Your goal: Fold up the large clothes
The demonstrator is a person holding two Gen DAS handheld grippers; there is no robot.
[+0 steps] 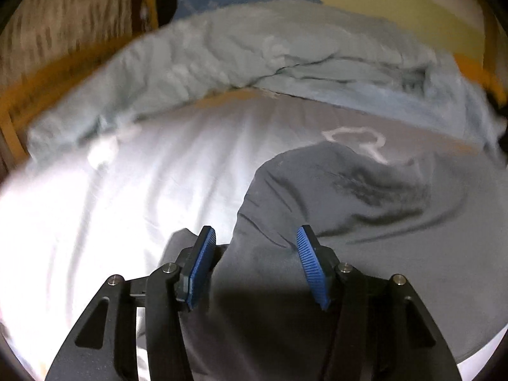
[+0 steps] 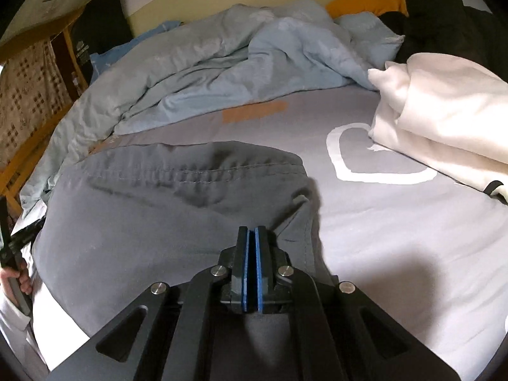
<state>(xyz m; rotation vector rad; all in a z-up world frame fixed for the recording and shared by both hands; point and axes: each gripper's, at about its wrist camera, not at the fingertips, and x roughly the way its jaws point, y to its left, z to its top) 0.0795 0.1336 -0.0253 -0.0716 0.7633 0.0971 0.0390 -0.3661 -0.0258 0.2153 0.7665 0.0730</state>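
Observation:
A large grey garment [image 2: 152,222] lies spread on the bed, its stitched waistband running across the far side. In the left wrist view the same grey garment [image 1: 333,197] bunches up in front of me. My left gripper [image 1: 255,238] is open, its blue pads on either side of a fold of the grey cloth, not closed on it. My right gripper [image 2: 253,231] is shut, its blue pads pressed together just over the garment's right edge; whether any cloth is pinched between them is not visible.
A rumpled light-blue duvet [image 2: 222,63] lies across the far side of the bed. A folded white cloth pile [image 2: 444,111] sits at the right. The grey sheet [image 2: 397,222] has a white heart outline. A wooden bed rail [image 1: 38,95] runs at the left.

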